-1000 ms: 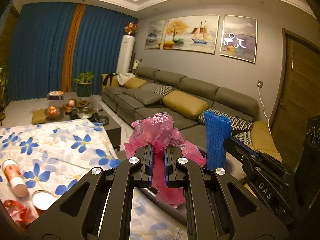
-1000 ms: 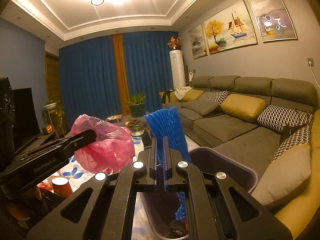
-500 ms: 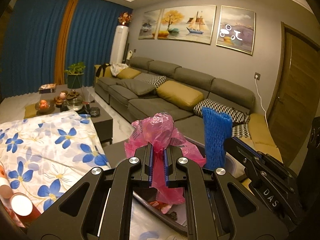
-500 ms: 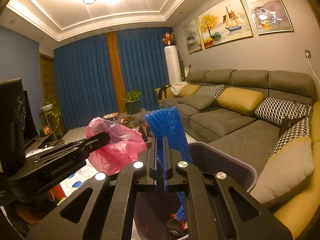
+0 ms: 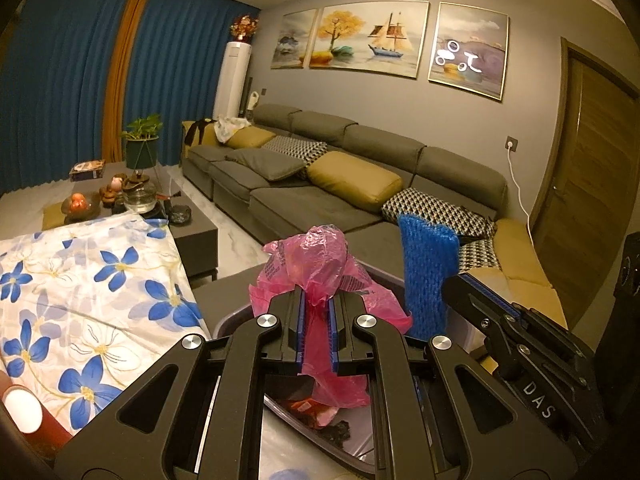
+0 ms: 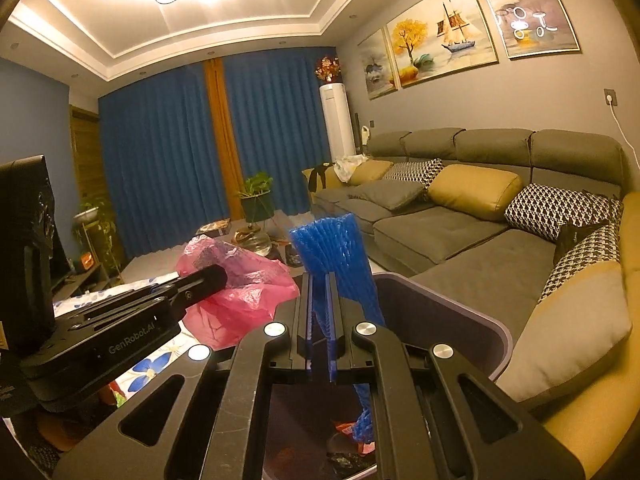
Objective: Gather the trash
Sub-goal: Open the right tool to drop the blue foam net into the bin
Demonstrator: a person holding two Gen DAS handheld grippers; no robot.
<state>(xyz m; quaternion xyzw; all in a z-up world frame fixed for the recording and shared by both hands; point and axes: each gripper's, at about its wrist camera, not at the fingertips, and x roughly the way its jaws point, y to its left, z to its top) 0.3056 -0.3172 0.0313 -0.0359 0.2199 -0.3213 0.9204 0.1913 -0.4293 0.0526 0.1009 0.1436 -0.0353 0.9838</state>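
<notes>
My left gripper (image 5: 317, 330) is shut on a crumpled pink plastic bag (image 5: 316, 268), which hangs over the open purple trash bin (image 5: 384, 280). My right gripper (image 6: 319, 328) is shut on a blue foam net sleeve (image 6: 334, 248) whose lower end dangles into the same bin (image 6: 460, 308). Scraps of trash lie at the bin's bottom (image 6: 348, 456). In the right wrist view the left gripper (image 6: 218, 276) and its pink bag (image 6: 240, 292) are just to the left; in the left wrist view the right gripper (image 5: 452, 284) holds the blue sleeve (image 5: 426, 272) on the right.
A table with a blue-flowered cloth (image 5: 80, 280) is on the left, with a red cup (image 5: 24, 416) at its near edge. A grey sofa (image 5: 320, 184) with cushions runs behind and right of the bin. A low dark table (image 5: 192, 232) carries a glass teapot (image 5: 138, 196).
The left gripper has shifted right and down with the pink bag, away from the flowered table and over the bin. The right gripper has kept almost still, the blue sleeve in it.
</notes>
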